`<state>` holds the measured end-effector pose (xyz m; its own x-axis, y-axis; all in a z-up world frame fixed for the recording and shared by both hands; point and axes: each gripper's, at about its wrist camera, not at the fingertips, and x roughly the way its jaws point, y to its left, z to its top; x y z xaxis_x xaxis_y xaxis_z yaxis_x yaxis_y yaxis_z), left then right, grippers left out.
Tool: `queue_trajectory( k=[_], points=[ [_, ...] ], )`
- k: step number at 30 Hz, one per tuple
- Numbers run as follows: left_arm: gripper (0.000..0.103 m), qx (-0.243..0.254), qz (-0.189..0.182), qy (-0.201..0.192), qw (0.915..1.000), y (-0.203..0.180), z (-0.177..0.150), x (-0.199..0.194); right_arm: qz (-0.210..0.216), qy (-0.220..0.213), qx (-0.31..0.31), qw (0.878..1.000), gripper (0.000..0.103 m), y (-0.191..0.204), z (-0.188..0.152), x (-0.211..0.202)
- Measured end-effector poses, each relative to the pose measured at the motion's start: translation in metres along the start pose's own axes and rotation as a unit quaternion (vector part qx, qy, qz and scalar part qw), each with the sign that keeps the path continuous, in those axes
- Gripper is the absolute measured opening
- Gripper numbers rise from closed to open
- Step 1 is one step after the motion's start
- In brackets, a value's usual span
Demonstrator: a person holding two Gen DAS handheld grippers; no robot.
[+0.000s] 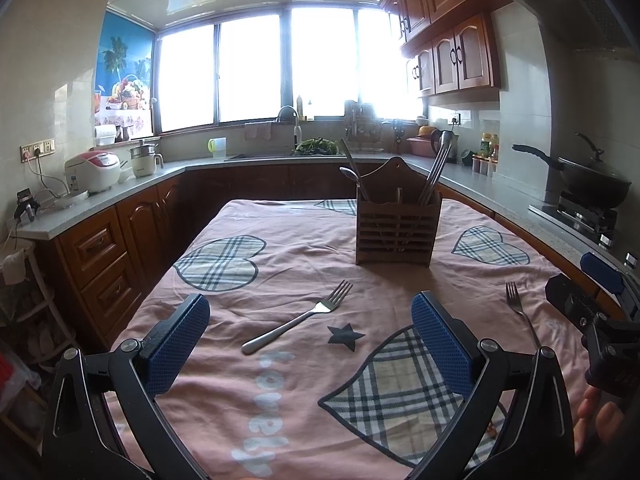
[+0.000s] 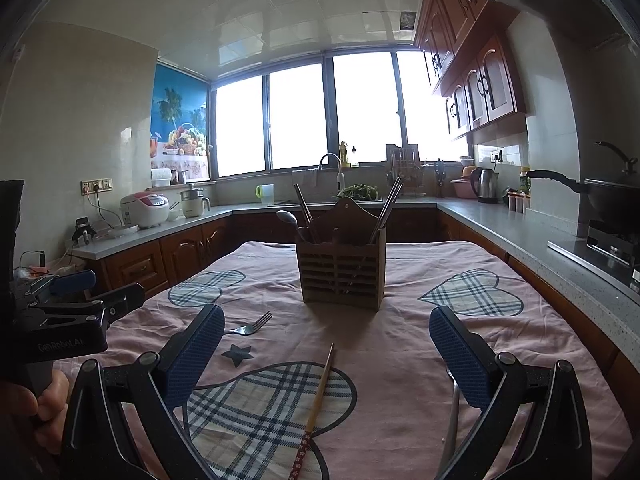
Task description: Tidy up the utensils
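Observation:
A wooden slatted utensil holder point(image 1: 396, 228) point(image 2: 341, 268) stands on the pink tablecloth, holding a spoon point(image 1: 352, 176) and metal chopsticks point(image 1: 434, 176). A steel fork point(image 1: 298, 322) lies on the cloth between the fingers of my left gripper point(image 1: 312, 344), which is open and empty above the cloth. A second fork point(image 1: 520, 316) lies to the right, near my right gripper. My right gripper point(image 2: 326, 356) is open and empty. A single wooden chopstick point(image 2: 316, 408) lies between its fingers. A metal handle point(image 2: 452, 420) lies under its right finger. The first fork's head point(image 2: 250, 326) shows beside its left finger.
The table is covered by a pink cloth point(image 1: 280, 248) with plaid hearts. Counters run along three sides: a rice cooker point(image 1: 94, 170) at left, a sink point(image 1: 288, 152) at back, a wok point(image 1: 592, 182) on the stove at right. Wall cabinets hang at upper right.

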<state>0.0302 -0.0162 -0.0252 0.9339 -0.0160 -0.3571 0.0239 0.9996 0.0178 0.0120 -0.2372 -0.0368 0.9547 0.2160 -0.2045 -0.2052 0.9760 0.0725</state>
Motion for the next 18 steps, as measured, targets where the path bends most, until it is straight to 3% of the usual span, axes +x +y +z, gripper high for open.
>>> queue_trajectory(
  k=[18],
  points=[
    [0.103, 0.003, -0.003, 0.002, 1.0000, -0.0026, 0.0004, 0.0066, -0.001, 0.001, 0.002, 1.000, 0.103, -0.0004, -0.0014, 0.0012]
  ],
)
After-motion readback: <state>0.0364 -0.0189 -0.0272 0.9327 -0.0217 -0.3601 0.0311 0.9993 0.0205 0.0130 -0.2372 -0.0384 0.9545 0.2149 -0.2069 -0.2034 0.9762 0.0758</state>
